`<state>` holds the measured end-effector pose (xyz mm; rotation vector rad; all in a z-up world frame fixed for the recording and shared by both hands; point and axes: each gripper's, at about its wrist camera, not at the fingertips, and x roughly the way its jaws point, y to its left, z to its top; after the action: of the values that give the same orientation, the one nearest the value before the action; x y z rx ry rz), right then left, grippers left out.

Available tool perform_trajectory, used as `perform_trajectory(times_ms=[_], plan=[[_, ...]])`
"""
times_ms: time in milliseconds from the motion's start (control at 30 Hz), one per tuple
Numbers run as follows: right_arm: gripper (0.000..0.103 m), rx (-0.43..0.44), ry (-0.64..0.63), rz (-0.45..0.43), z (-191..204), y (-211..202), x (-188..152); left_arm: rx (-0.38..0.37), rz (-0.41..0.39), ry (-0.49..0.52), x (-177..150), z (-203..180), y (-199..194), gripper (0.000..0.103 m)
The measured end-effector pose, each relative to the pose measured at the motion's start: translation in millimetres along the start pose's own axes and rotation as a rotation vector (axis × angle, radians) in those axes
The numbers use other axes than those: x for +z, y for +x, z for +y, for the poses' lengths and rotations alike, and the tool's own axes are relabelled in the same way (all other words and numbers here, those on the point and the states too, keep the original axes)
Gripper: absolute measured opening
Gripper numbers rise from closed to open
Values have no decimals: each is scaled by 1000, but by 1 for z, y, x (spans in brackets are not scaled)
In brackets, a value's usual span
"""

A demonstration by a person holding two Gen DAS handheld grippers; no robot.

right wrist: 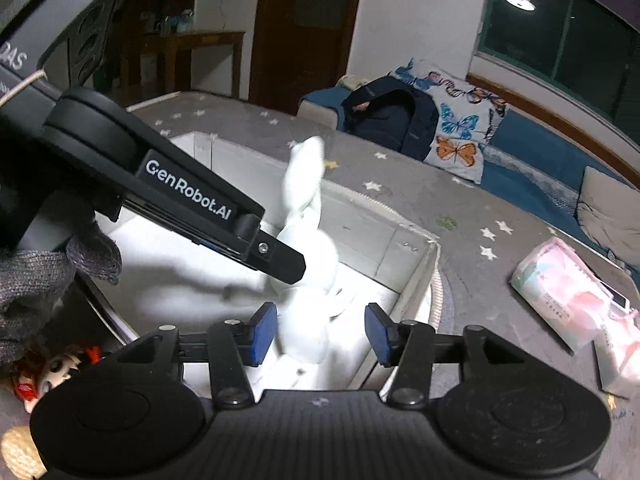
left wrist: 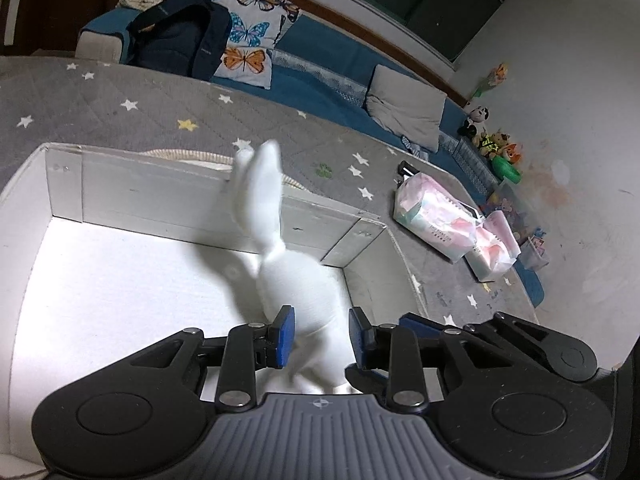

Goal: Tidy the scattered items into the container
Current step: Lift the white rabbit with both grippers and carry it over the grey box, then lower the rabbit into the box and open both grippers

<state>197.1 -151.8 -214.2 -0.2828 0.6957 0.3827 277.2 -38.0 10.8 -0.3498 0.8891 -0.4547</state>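
A white plush rabbit (left wrist: 294,276) with long ears is over the inside of a white cardboard box (left wrist: 168,196); it looks motion-blurred. My left gripper (left wrist: 322,336) is open, its blue pads (left wrist: 285,334) on either side of the rabbit's lower body without clearly pressing it. In the right wrist view the rabbit (right wrist: 308,248) sits in the box (right wrist: 404,248), with the left gripper's black finger (right wrist: 280,260) across it. My right gripper (right wrist: 320,334) is open and empty, just above the box's near edge.
The box rests on a grey star-patterned mat (left wrist: 160,108). Two pink tissue packs (left wrist: 436,216) lie on the mat to the right. A doll (right wrist: 52,368) lies at the left of the box. A blue sofa with a backpack (left wrist: 176,36) and cushions stands behind.
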Motion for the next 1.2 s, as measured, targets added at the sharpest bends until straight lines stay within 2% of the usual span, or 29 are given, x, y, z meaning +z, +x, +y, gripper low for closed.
perform_trajectory(times_ms=[233,367,600,867,1200], plan=[[51,-2,34,-77,6,-35,-5,9,-16,9,-8,-7,-16,33],[59,13,41,-119,15,-58,-12,8,-40,29,-16,-14,-32,33],[62,64,15,-157,41,-91,-32,-6,-81,62,-38,-24,-68,33],[69,147,0,-161,70,-114,-57,16,-102,107,-75,-27,-105,33],[76,222,-49,-112,104,-115,-77,40,-80,98,-122,-12,-135,33]])
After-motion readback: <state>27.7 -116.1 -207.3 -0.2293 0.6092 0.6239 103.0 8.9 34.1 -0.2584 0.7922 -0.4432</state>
